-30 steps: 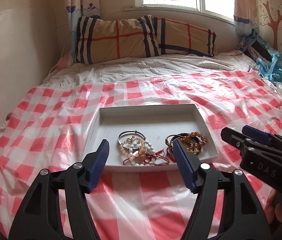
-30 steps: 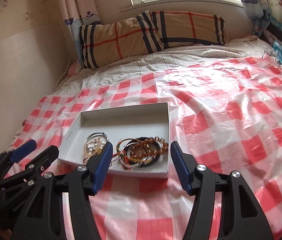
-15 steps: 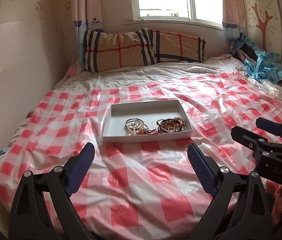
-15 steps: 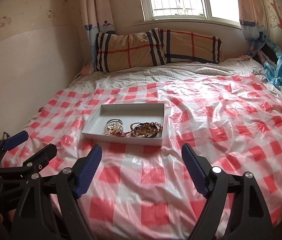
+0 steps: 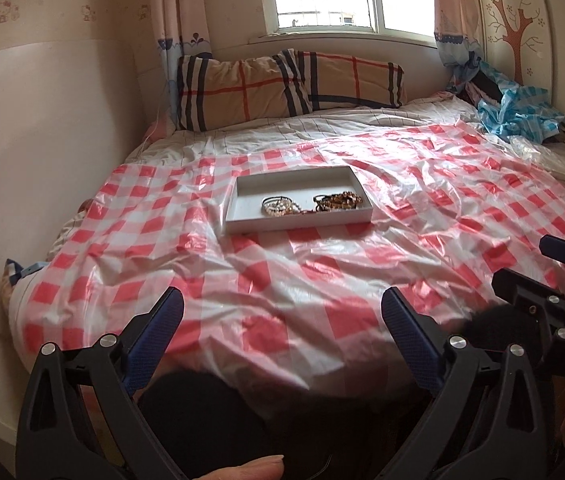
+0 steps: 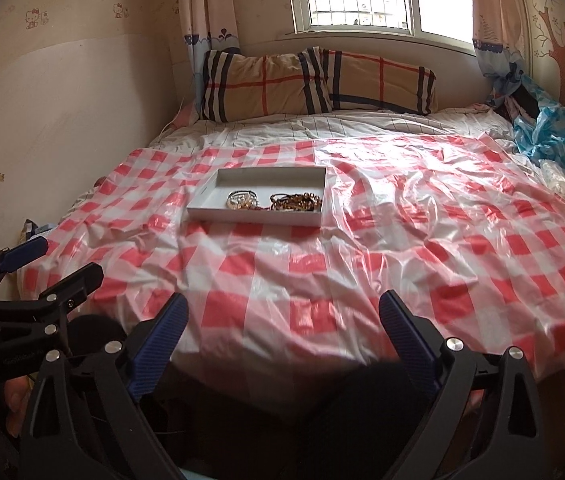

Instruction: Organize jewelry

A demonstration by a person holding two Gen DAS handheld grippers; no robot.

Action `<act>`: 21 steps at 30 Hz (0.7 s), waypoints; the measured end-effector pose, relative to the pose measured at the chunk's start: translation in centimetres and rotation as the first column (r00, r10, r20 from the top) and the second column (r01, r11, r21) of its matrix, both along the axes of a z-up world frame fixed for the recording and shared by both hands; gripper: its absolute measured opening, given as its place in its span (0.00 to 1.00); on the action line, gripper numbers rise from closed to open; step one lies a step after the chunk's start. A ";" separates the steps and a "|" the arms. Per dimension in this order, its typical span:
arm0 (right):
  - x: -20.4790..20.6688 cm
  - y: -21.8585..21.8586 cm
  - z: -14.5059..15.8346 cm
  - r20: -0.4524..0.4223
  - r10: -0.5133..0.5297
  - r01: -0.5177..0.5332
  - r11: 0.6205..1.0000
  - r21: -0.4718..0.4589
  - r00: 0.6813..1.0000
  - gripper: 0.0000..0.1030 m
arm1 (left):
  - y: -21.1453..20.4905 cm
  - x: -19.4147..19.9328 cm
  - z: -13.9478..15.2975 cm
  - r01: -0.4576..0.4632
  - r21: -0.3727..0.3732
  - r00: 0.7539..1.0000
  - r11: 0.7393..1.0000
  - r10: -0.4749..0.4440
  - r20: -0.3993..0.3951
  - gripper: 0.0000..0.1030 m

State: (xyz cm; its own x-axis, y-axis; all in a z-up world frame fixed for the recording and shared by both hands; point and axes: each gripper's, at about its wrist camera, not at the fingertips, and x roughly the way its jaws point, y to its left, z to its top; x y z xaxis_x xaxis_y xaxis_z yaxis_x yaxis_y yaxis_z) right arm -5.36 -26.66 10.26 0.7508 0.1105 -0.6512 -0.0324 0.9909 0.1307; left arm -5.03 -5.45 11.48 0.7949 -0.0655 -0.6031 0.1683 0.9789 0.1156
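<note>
Resting on red-and-white checked plastic sheet [image 5: 322,280] over bed: shallow white rectangular tray [image 5: 296,222], well beyond both grippers. Inside, near front wall: pale beaded bracelets [image 5: 278,206] left, amber-brown beaded bracelets [image 5: 338,201] right, just beside each other. Left gripper [image 5: 280,322] jaws wide apart, just been opening, nothing between. Right gripper [image 6: 282,320] likewise. Plaid pillows [image 6: 314,82] under window.

Bed cover [image 5: 322,272]: red-and-white check, glossy. Tray [image 5: 242,216]: white; bracelets [image 5: 338,201] amber-brown, pale beads [image 5: 278,208] cream. Pillows [image 5: 242,88]: tan, navy and red plaid. Gripper pads [image 5: 154,336]: blue on black. Far-right corner cloth [image 5: 510,114]: blue-white.
</note>
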 end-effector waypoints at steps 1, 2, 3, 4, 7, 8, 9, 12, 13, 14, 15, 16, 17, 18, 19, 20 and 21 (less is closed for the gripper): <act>-0.8 0.2 -0.1 -0.004 -0.006 0.006 1.000 0.000 1.000 0.90 | 0.1 -0.6 -0.2 0.000 0.000 1.000 1.000 0.000 -0.004 0.92; -1.3 0.3 -0.2 -0.008 -0.008 0.008 1.000 0.002 1.000 0.90 | 0.3 -1.4 -0.4 0.002 0.001 1.000 1.000 -0.002 -0.011 0.92; -2.0 0.5 -0.4 -0.012 -0.009 0.009 1.000 0.004 1.000 0.91 | 0.5 -2.2 -0.7 0.002 0.004 1.000 1.000 -0.002 -0.017 0.92; -2.6 0.7 -0.5 -0.014 -0.007 0.008 1.000 0.004 1.000 0.91 | 0.6 -2.7 -1.0 0.002 0.007 1.000 1.000 -0.002 -0.023 0.92; -4.4 1.6 -1.2 -0.017 0.001 -0.001 1.000 0.002 1.000 0.92 | 0.9 -4.5 -1.8 0.003 0.019 1.000 1.000 -0.003 -0.031 0.92; -4.8 1.8 -1.5 -0.021 0.003 -0.003 1.000 0.003 1.000 0.92 | 1.0 -5.0 -2.1 0.002 0.022 0.999 1.000 -0.002 -0.035 0.92; -5.2 1.9 -1.7 -0.025 0.003 -0.003 1.000 0.005 1.000 0.92 | 1.2 -5.5 -2.3 0.000 0.023 0.999 1.000 0.001 -0.037 0.92; -6.0 2.3 -2.3 -0.042 0.002 -0.002 1.000 0.006 0.999 0.92 | 1.7 -6.5 -2.7 -0.011 0.016 0.999 1.000 0.012 -0.048 0.92; -6.2 2.4 -2.3 -0.041 0.001 0.000 1.000 0.004 0.999 0.92 | 1.9 -6.8 -2.8 -0.016 0.012 0.999 1.000 0.017 -0.047 0.92; -6.5 2.5 -2.3 -0.039 0.002 -0.002 1.000 0.003 0.999 0.92 | 2.0 -7.1 -2.8 -0.019 0.008 0.999 1.000 0.020 -0.044 0.92; -6.6 2.6 -2.3 -0.037 0.004 -0.004 1.000 -0.001 0.999 0.92 | 2.1 -7.3 -2.8 -0.022 0.006 0.999 1.000 0.022 -0.042 0.92; -6.8 2.8 -2.2 -0.036 0.005 -0.006 1.000 -0.006 0.999 0.92 | 2.2 -7.5 -2.8 -0.024 0.004 0.999 1.000 0.024 -0.039 0.92; -7.0 2.9 -2.2 -0.033 0.006 -0.006 1.000 -0.007 0.999 0.92 | 2.2 -7.6 -2.8 -0.025 0.002 0.999 1.000 0.026 -0.038 0.92; -7.2 3.0 -2.2 -0.033 0.007 -0.007 1.000 -0.008 0.999 0.92 | 2.2 -7.8 -2.8 -0.025 0.002 0.999 1.000 0.025 -0.036 0.92; -7.2 3.0 -2.2 -0.035 0.007 -0.007 1.000 -0.011 0.999 0.92 | 2.2 -8.0 -2.8 -0.025 0.003 0.999 1.000 0.025 -0.033 0.92; -7.3 3.0 -2.3 -0.037 0.006 -0.007 1.000 -0.013 0.999 0.92 | 2.2 -8.2 -2.8 -0.026 0.005 0.999 1.000 0.027 -0.031 0.92; -7.5 3.0 -2.3 -0.040 0.006 -0.006 1.000 -0.009 0.999 0.92 | 2.2 -8.3 -2.9 -0.026 0.007 0.999 1.000 0.027 -0.030 0.92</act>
State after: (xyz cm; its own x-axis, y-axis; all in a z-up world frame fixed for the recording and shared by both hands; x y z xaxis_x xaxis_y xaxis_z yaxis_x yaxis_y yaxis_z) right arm -12.82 -23.63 7.95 0.7236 0.1084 -0.6817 -0.0332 0.9919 0.1225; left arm -13.34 -3.27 8.61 0.7778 -0.0407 -0.6272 0.1458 0.9824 0.1171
